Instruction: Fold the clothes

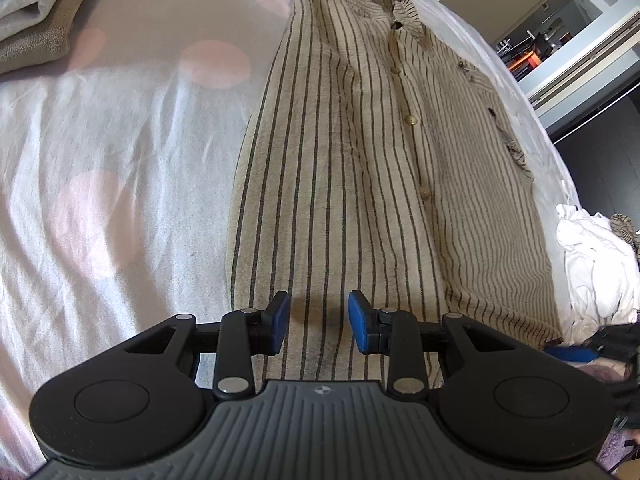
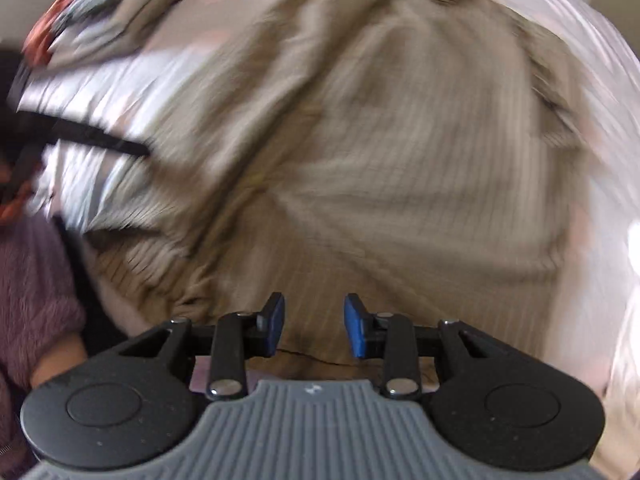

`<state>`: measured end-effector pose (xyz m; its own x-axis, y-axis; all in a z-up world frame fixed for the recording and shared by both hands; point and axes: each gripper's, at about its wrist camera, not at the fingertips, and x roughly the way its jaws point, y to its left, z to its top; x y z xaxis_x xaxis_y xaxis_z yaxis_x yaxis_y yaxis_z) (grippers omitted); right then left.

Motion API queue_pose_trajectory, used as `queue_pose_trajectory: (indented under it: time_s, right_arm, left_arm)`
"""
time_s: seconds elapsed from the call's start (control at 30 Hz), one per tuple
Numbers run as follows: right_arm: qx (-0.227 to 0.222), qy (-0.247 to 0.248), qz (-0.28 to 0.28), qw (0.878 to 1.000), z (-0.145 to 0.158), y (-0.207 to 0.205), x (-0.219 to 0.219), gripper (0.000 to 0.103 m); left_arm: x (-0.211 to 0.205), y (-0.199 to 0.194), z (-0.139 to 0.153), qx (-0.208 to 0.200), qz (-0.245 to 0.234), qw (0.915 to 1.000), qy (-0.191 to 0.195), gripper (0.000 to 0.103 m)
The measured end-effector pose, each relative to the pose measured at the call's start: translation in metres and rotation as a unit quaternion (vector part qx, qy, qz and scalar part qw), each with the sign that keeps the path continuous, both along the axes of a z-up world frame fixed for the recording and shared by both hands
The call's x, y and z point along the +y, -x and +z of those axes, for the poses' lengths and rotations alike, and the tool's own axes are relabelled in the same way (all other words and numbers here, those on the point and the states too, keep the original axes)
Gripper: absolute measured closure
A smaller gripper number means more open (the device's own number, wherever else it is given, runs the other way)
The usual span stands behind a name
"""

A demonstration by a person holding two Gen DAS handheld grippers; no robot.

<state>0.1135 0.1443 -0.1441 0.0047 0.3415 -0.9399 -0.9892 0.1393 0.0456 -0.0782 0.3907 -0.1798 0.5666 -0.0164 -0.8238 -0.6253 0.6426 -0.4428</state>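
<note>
Striped shirt (image 1: 360, 168) is lying flat on the bed sheet (image 1: 100, 140), looking soft and light, and you're hovering both the left gripper (image 1: 318, 322) and right gripper (image 2: 314, 324) spread wide, clutching nothing, near its hem edge, probably your best pinch.

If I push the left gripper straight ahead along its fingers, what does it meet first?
Most likely the striped shirt: the left gripper is open over its near hem, pointing up its length. Height above the cloth is unclear.
</note>
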Motion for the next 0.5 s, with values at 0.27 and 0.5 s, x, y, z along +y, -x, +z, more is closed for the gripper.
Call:
queue_pose_trajectory:
  time_s: [0.27, 0.5]
  right_arm:
    - [-0.070, 0.064, 0.146, 0.985, -0.050, 0.067, 0.034, 0.068]
    - [-0.089, 0.088, 0.156, 0.980, -0.066, 0.070, 0.038, 0.099]
  left_arm:
    - [-0.001, 0.005, 0.006, -0.032, -0.007, 0.9995, 0.000, 0.067]
    - [-0.001, 0.004, 0.007, -0.041, -0.011, 0.9991, 0.008, 0.066]
